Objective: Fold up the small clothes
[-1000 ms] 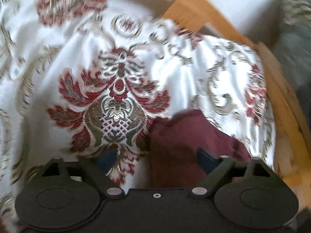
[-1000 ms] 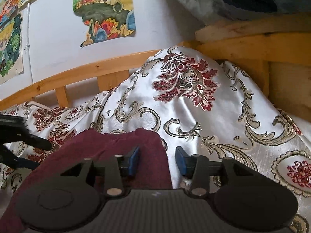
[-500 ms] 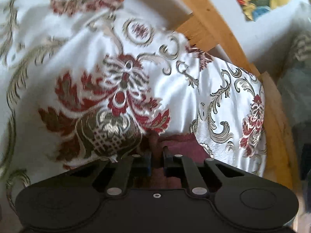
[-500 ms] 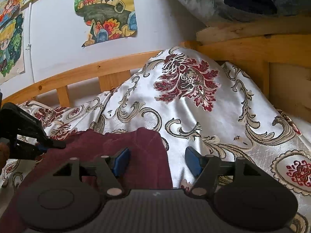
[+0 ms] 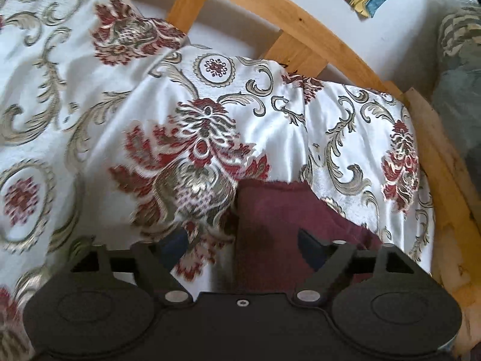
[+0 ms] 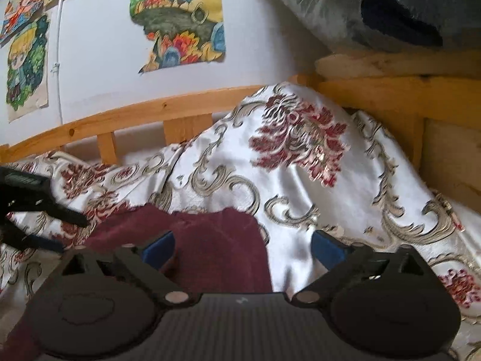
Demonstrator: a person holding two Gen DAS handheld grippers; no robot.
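A small maroon garment lies on the white floral bedspread. In the left wrist view my left gripper is open, its jaws spread to either side of the garment's left edge, holding nothing. In the right wrist view the garment lies flat with its right edge between the jaws of my open right gripper. The left gripper also shows at the left edge of the right wrist view, over the garment's far left end.
A wooden bed rail with slats runs along the back, and a wooden end board stands at the right. Posters hang on the white wall. A wrapped bundle lies above the end board.
My left gripper was shut on the garment's edge half a second ago and has now opened and let go. My right gripper has opened wider.
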